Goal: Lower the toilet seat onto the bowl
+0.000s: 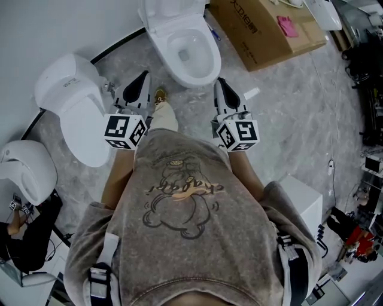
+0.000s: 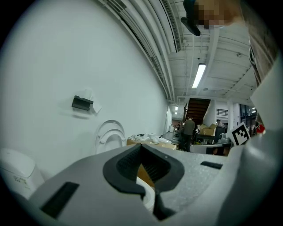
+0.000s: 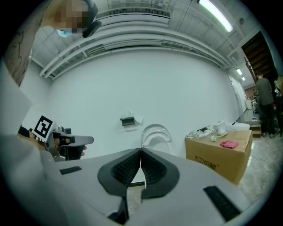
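Observation:
A white toilet point(image 1: 187, 52) stands against the wall at the top middle of the head view, its bowl uncovered. Its seat and lid point(image 1: 163, 11) stand upright against the wall; they show as white arches in the left gripper view point(image 2: 109, 134) and the right gripper view point(image 3: 155, 134). My left gripper point(image 1: 144, 76) hovers above the floor just left of the bowl's front, and my right gripper point(image 1: 219, 82) just right of it. Both point at the toilet, well short of the seat. In each gripper's own view, left point(image 2: 141, 146) and right point(image 3: 140, 151), the jaws are shut with nothing between them.
A second toilet point(image 1: 76, 107) with its lid down stands at the left, a third white unit point(image 1: 27, 170) lower left beside a seated person point(image 1: 24, 236). A cardboard box point(image 1: 266, 27) with a pink cloth point(image 1: 287, 25) lies right of the toilet. A white box point(image 1: 302, 200) stands right.

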Demonstrator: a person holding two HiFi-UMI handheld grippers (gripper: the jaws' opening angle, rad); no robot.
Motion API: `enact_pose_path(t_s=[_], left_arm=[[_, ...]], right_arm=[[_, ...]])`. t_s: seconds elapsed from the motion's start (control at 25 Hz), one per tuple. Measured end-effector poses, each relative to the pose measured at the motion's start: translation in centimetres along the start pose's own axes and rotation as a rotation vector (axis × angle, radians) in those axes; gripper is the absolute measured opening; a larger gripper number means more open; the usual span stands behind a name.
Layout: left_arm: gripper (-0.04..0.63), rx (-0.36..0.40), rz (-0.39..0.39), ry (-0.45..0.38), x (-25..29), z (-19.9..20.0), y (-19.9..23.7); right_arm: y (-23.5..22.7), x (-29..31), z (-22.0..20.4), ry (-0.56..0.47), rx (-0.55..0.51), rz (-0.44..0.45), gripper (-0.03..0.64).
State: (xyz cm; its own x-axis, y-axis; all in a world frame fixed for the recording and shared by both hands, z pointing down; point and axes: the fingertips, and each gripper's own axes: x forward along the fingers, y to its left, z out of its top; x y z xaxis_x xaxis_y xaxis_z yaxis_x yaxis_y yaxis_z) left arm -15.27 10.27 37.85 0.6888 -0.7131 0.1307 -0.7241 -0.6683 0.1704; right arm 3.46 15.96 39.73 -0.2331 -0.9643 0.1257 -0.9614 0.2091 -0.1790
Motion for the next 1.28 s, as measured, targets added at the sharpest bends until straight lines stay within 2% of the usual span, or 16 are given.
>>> enact_pose_path(t_s=[0.24, 0.44, 0.64, 1.0, 1.28], left_arm=[[0.009, -0.003, -0.014, 0.002, 7.0, 2.9, 5.8], [0.009, 0.018, -0.076, 0.007, 12.9, 6.3, 10.3], [0.009, 0.02, -0.116, 0.009, 17.1, 8.4, 13.2], [0.009, 0.005, -0.117, 0.017, 20.6, 9.9, 14.8], [0.032, -0.004, -0.08, 0.023, 22.1, 9.7, 14.8]], right_arm=[[-2.5, 8.5, 2.5, 0.004, 0.005, -0.003, 0.028], [-3.0, 15.4, 5.9, -0.043, -0.01, 0.016, 0.028], [-3.4, 20.5, 7.7, -0.048, 0.012, 0.019, 0.028], [-4.2, 25.3, 10.6, -0.071, 0.016, 0.062, 0.029], [-6.1, 26.1, 10.1, -0.038, 0.02, 0.105, 0.039]])
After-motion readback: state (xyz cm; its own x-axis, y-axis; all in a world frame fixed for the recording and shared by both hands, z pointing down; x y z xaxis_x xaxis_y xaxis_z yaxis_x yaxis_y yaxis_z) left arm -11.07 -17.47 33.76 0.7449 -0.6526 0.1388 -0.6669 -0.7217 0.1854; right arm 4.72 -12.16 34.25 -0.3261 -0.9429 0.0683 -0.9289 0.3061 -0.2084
